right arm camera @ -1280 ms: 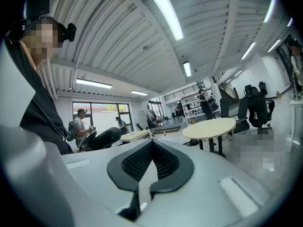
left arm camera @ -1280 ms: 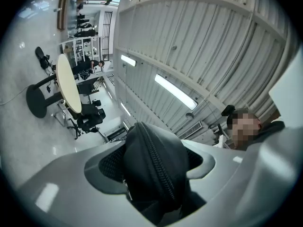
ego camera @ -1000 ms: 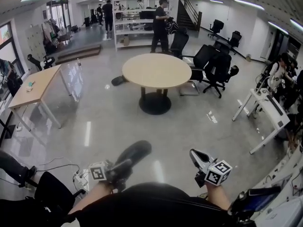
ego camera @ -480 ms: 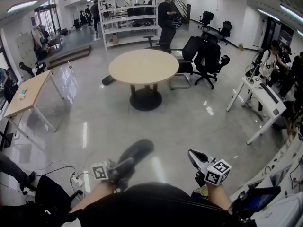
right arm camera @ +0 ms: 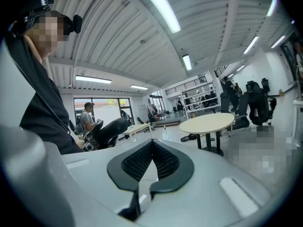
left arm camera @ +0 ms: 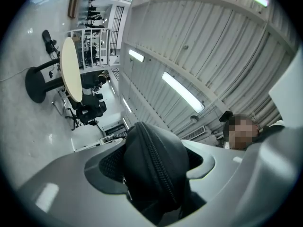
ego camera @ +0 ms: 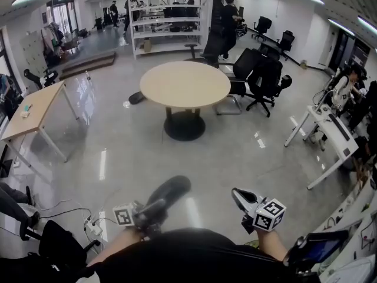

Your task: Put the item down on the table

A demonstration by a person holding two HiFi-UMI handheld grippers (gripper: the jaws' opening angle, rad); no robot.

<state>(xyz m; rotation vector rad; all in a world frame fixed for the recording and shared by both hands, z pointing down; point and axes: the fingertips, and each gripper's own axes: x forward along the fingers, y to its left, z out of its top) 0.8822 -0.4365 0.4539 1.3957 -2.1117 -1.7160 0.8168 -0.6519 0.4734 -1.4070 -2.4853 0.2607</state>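
A black zippered case (ego camera: 169, 191) sticks out forward from my left gripper (ego camera: 147, 212), held low in front of my body. In the left gripper view the case (left arm camera: 158, 174) fills the space between the jaws of the left gripper (left arm camera: 151, 162), which is shut on it. My right gripper (ego camera: 238, 196) is at the same height to the right and holds nothing. In its own view the right gripper (right arm camera: 152, 144) has its pads meeting at the tips. The round wooden table (ego camera: 185, 84) stands a few steps ahead on a black pedestal, its top bare; it also shows as the table (right arm camera: 207, 122).
Black office chairs (ego camera: 265, 78) crowd the table's far right side. A rectangular desk (ego camera: 32, 114) stands at the left and a white desk (ego camera: 330, 128) at the right. A power strip with cables (ego camera: 94, 226) lies by my left foot. Shelves (ego camera: 168, 16) and people stand at the back.
The head view has swung a little and the round table looks slightly nearer. A person in black by the shelves has walked right. Both grippers keep their pose.
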